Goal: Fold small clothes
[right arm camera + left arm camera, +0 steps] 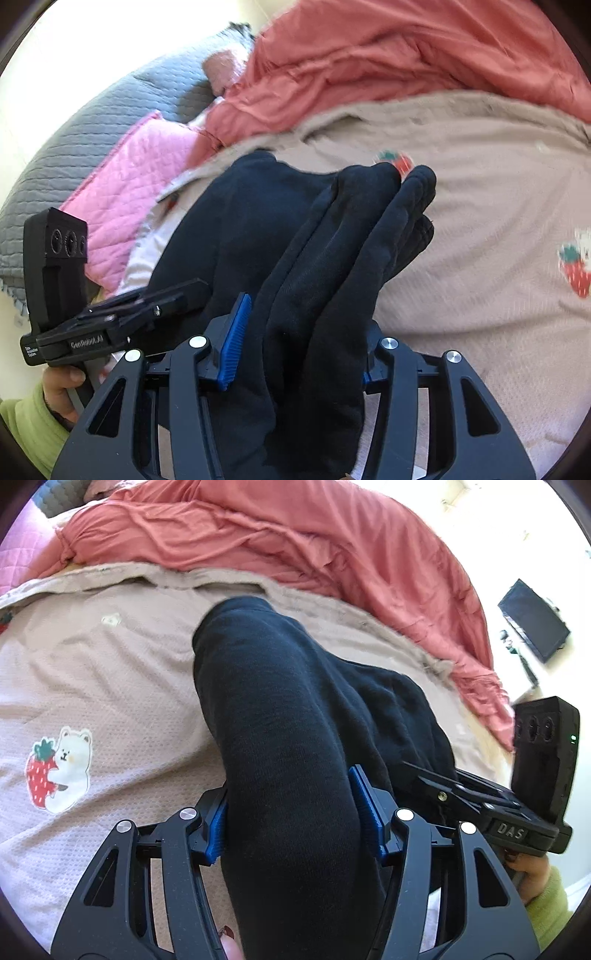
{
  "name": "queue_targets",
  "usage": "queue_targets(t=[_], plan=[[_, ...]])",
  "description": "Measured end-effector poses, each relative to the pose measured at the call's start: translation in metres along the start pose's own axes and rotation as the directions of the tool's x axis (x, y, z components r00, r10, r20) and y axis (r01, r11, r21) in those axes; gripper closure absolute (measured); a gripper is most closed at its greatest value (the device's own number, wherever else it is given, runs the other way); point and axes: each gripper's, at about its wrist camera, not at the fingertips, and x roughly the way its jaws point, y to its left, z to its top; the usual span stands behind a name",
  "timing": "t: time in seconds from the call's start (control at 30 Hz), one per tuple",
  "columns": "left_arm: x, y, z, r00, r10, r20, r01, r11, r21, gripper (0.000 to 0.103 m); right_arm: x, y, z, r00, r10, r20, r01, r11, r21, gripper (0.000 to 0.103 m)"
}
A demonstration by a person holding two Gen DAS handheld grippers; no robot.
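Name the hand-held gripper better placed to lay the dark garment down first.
Probably left: the left hand-held gripper clasps one smooth fold of the dark garment; the right hand-held gripper holds bunched layers.

A home bedroom, it seems: a bed spread with a beige strawberry-and-bear blanket [92, 686], a rumpled coral duvet [295, 539], a pink quilted pillow [136, 177] and a grey quilted cover [92, 125]; a dark screen [533, 620], perhaps a television, stands beyond.

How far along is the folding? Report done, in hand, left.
Done: no finished fold shows. In hand: the left gripper and right gripper both clamp the dark garment, bunched over the beige blanket. Left: probably spread it flat, fold it, set it down.
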Motion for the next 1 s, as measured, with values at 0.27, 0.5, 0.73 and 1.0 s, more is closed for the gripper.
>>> queue_targets(t=[0.27,0.5,0.73,1.0], plan=[[0.021,0.026,-0.013,0.993,0.100,-0.057,-0.102,0.995,-0.021,0.053,0.050,-0.017,-0.023,0.997,-0.002,-0.072,0.006,0.998,0.060,0.051],[0.020,0.038,-0.020,0.995,0.089,-0.046,-0.091,0.995,-0.044,0.052,0.052,-0.012,-0.023,0.998,-0.026,-0.057,0.029,0.999,0.044,0.045],[0.011,0.044,-0.025,0.994,0.103,-0.024,-0.104,0.993,-0.056,0.052,0.055,0.013,-0.019,0.996,-0.081,-0.036,0.078,0.993,-0.083,0.045],[0.012,0.049,-0.029,0.994,0.111,-0.025,-0.112,0.992,-0.056,0.051,0.070,0.000,-0.020,0.995,-0.072,-0.069,0.070,0.997,-0.023,0.037]])
